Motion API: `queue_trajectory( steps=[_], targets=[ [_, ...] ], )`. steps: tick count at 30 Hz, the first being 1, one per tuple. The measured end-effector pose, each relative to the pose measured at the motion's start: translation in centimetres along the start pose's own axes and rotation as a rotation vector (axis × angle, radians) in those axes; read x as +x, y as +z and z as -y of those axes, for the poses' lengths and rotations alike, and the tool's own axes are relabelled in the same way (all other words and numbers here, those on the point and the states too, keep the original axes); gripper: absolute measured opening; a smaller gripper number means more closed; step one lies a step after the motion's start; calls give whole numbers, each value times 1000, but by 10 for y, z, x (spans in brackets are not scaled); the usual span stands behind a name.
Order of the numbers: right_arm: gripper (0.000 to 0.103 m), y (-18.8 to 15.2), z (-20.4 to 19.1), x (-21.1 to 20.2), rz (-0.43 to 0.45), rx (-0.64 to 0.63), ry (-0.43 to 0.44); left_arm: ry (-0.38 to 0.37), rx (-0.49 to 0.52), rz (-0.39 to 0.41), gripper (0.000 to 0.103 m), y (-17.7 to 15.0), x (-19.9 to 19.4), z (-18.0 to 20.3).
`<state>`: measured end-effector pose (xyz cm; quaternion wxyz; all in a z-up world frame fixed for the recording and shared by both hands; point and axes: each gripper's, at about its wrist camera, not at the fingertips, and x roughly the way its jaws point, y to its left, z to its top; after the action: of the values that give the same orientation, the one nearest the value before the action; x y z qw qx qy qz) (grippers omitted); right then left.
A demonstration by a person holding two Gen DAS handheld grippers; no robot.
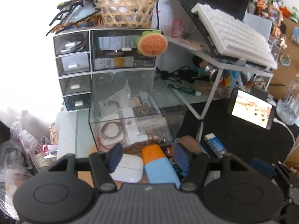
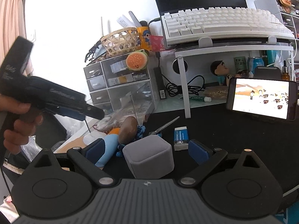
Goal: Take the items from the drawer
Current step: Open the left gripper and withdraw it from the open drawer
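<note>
A clear drawer (image 1: pixel 130 110) is pulled out of the white organiser (image 1: pixel 104 63) and holds bracelets, packets and small cards. My left gripper (image 1: pixel 147 155) is open just in front of the drawer, above a white case (image 1: pixel 129 169) and an orange-and-blue item (image 1: pixel 158 166) on the desk. In the right wrist view the drawer (image 2: pixel 136 100) is at middle left, with the left gripper's body (image 2: pixel 56 99) over it. My right gripper (image 2: pixel 147 149) is open around a grey box (image 2: pixel 149 156) without touching it.
A basket (image 1: pixel 127 9) sits on the organiser. A white shelf (image 2: pixel 233 48) carries a keyboard (image 2: pixel 220 22). A lit phone (image 2: pixel 261 99), an eraser (image 2: pixel 180 135), scissors (image 2: pixel 164 127), a brown oval thing (image 2: pixel 128 128) and cables (image 2: pixel 179 87) lie around on the black mat.
</note>
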<state>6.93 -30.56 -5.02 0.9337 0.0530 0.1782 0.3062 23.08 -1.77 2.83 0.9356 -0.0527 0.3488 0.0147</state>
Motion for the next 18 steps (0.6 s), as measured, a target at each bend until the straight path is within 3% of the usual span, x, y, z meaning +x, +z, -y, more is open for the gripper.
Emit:
queue_trajectory(
  steps=[12, 14, 18],
  targets=[
    [98, 0, -11, 6, -1, -18, -13, 4, 34, 49, 66, -21, -13, -17],
    [98, 0, -12, 7, -2, -18, -13, 3, 42, 55, 72, -24, -14, -19],
    [98, 2, -15, 7, 5, -33, -24, -5, 62, 64, 74, -30, -13, -23]
  ],
)
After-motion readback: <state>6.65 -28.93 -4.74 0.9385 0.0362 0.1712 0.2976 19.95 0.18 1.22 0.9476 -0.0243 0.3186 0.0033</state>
